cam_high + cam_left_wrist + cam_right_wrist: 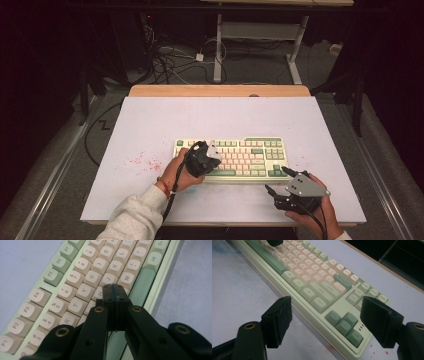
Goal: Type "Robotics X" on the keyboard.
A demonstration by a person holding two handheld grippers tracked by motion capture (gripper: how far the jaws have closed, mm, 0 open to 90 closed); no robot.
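Observation:
A pale green keyboard (250, 155) with cream and green keys lies on the white table top (215, 115). My left gripper (215, 154) is over the keyboard's left half. Its jaws are pressed together with nothing between them, and the tips (114, 288) hover at the H key, just above the green space bar (141, 285). My right gripper (276, 180) stands open off the keyboard's front right corner. In the right gripper view its spread fingers (278, 320) frame the arrow keys (343, 325), with nothing between them. The left gripper (274, 242) shows at the top edge of that view.
Red specks (142, 161) mark the white top to the left of the keyboard. A wooden strip (220, 90) runs along the table's far edge. Beyond it stand a desk frame (260, 30) and loose cables (170, 60) on the floor.

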